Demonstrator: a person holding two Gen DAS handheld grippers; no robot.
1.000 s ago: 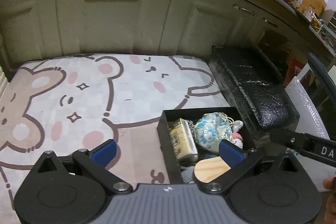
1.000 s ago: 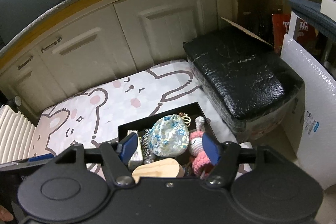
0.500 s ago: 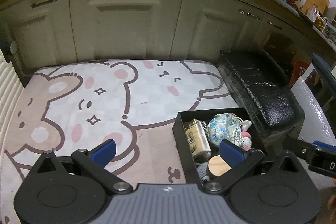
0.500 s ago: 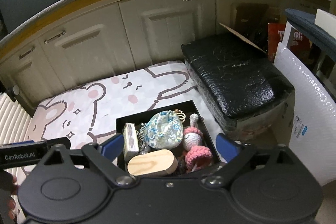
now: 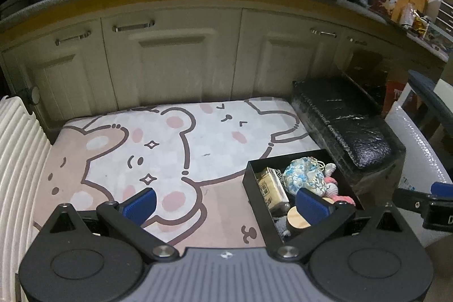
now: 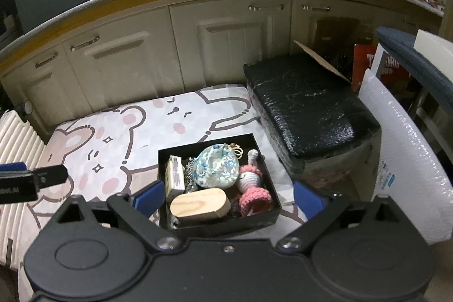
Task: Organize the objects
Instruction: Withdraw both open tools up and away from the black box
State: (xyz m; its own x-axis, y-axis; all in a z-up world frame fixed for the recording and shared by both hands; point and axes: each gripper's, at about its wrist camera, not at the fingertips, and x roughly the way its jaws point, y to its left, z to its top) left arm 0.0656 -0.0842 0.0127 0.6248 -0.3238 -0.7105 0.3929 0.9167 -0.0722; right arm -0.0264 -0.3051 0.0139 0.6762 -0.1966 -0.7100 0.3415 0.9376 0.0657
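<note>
A black box (image 6: 218, 220) sits on a bear-print mat (image 6: 119, 137), just ahead of the right gripper (image 6: 228, 197) and between its blue tips. Inside lie a flowery blue pouch (image 6: 216, 167), a pink knitted doll (image 6: 250, 184), a wooden block (image 6: 199, 205) and a small printed packet (image 6: 175, 179). The right gripper tilts down over the box, its jaws opening wide and holding nothing. The left gripper (image 5: 225, 201) also tilts down, spread wide and empty; the box is ahead by its right tip
</note>
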